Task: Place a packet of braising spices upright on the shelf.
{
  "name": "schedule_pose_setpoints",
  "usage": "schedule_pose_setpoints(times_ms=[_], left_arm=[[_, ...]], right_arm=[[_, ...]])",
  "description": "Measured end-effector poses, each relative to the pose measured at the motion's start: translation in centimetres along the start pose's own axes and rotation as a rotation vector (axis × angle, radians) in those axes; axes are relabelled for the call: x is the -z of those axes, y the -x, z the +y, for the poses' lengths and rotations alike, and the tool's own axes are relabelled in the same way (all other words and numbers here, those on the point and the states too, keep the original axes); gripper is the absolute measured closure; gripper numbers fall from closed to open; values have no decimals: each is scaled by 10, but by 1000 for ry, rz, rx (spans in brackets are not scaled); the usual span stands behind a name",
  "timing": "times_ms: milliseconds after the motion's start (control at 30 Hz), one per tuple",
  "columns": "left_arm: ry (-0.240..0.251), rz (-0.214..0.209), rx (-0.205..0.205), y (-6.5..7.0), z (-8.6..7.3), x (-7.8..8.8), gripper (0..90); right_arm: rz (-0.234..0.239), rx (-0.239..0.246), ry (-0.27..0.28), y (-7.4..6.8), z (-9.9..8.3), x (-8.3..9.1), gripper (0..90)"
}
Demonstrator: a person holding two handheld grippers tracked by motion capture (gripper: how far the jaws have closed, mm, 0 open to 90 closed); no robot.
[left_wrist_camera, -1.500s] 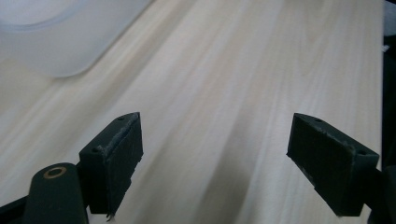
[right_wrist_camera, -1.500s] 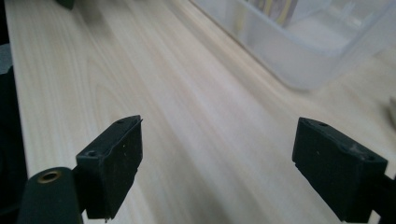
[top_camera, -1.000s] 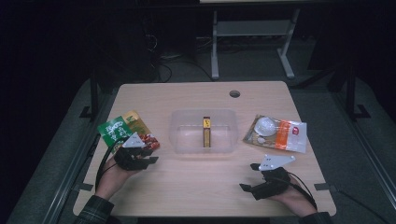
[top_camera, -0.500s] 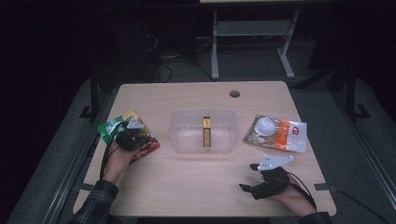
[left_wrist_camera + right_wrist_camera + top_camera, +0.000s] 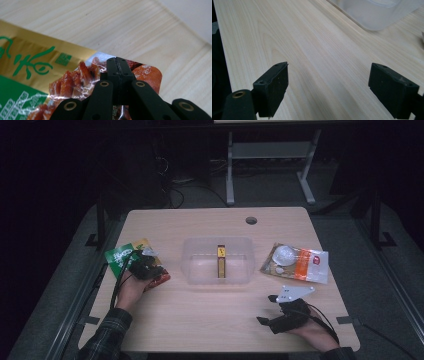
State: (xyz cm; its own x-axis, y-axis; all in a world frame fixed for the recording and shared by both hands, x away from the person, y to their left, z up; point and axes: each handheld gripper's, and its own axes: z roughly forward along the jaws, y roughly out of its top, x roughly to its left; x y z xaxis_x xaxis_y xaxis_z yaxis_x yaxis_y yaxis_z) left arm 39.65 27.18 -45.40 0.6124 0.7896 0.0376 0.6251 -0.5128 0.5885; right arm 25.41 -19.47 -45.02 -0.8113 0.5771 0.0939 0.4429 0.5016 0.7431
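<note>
i count two snack packets at the left of the counter [image 5: 210, 320], a green one [image 5: 119, 256] and a red-and-gold snack packet [image 5: 75, 82] lying partly over it. one clear tub [image 5: 192, 270] sits mid-counter with one small yellow-and-dark stick [image 5: 220, 261] inside, and one orange-and-white packet [image 5: 300, 265] lies to the right. my left gripper [image 5: 145, 267] has just been closing its jaws; they are pressed together, pinching the red-and-gold snack packet's edge. the left gripper view shows green characters on gold, which i cannot read; the high view blurs them. my right gripper [image 5: 285, 315] rests near the front edge, jaws wide apart over bare wood, holding nothing.
</note>
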Motion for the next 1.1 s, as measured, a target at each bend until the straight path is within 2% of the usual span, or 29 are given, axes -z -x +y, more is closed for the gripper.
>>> schedule_pose_setpoints(times_ms=[33, 100, 167, 233, 367, 433, 533, 667, 800, 967, 1100], left_arm=[[-7, 3, -10, 0, -2, 2, 900], [-3, -5, 0, -1, -8, 7, 900], [-19, -16, 13, -1, -14, 12, 900], [-24, -5, -7, 0, -20, 17, 900], [-21, -22, 8, -1, -29, 24, 900], [-20, -35, 14, -3, -29, 26, 900], [-4, -28, 18, -9, -26, 27, 899], [46, 9, 57, -22, -15, 31, 899], [44, 64, 68, -43, -4, 27, 899], [67, 105, 134, -71, 12, 16, 899], [72, 150, 159, -88, 23, 6, 899]], right_arm=[[-1, 0, 0, 0, 0, 0, 155], [-2, 0, 0, 0, 0, 1, 155], [-3, 2, -2, 0, 0, 1, 155], [-2, 0, -2, 1, 0, 0, 156], [-2, -2, -5, 0, 0, 0, 156], [-1, 0, -5, 0, 0, 0, 156], [-2, -4, -4, 0, 1, -1, 156], [-2, -5, -5, 0, 1, -2, 156], [3, 0, -4, 2, 1, -2, 155], [2, -7, -5, 3, 1, -3, 155], [6, -5, -4, 3, 1, -4, 156]])
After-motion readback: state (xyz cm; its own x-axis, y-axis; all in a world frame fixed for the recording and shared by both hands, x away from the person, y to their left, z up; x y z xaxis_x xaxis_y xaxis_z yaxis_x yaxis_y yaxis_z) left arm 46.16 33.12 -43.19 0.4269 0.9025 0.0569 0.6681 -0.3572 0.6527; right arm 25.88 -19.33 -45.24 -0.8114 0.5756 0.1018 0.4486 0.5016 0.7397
